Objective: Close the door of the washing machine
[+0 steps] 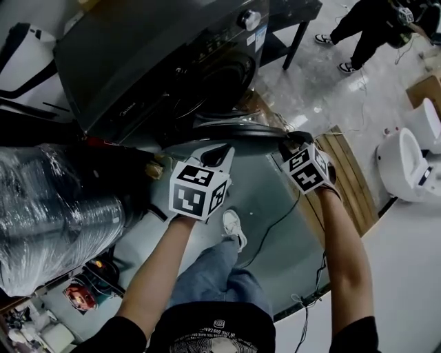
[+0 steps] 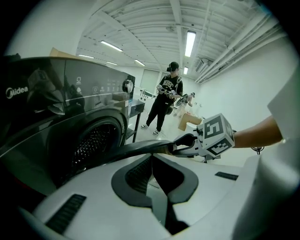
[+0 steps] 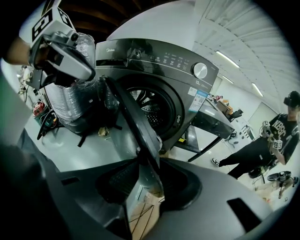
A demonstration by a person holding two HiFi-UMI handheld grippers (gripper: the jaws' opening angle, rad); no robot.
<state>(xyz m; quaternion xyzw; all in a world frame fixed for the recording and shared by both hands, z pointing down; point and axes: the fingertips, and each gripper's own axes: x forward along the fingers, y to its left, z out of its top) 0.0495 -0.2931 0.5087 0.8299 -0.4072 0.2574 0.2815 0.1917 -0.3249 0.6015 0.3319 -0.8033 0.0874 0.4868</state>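
The dark washing machine (image 1: 138, 62) stands ahead with its drum mouth (image 3: 150, 105) uncovered. Its round door (image 1: 234, 127) is swung out and shows edge-on, as a dark rim (image 2: 136, 149) in the left gripper view and a slanting slab (image 3: 133, 117) in the right gripper view. My left gripper (image 1: 227, 150) has its fingers closed together, tips right at the door's rim (image 2: 151, 158). My right gripper (image 1: 288, 140) sits at the rim's far end, and the door's edge runs in between its parted jaws (image 3: 146, 159). From the left gripper view its fingers (image 2: 185, 140) loop round the rim.
A plastic-wrapped bundle (image 1: 55, 214) and a black bag (image 3: 89, 112) lie left of the machine. A black table (image 1: 289, 21) stands to its right. A wooden pallet (image 1: 344, 172) and white toilets (image 1: 406, 165) sit on the right. Another person (image 2: 166, 101) stands farther back. A cable (image 1: 275, 227) trails on the floor.
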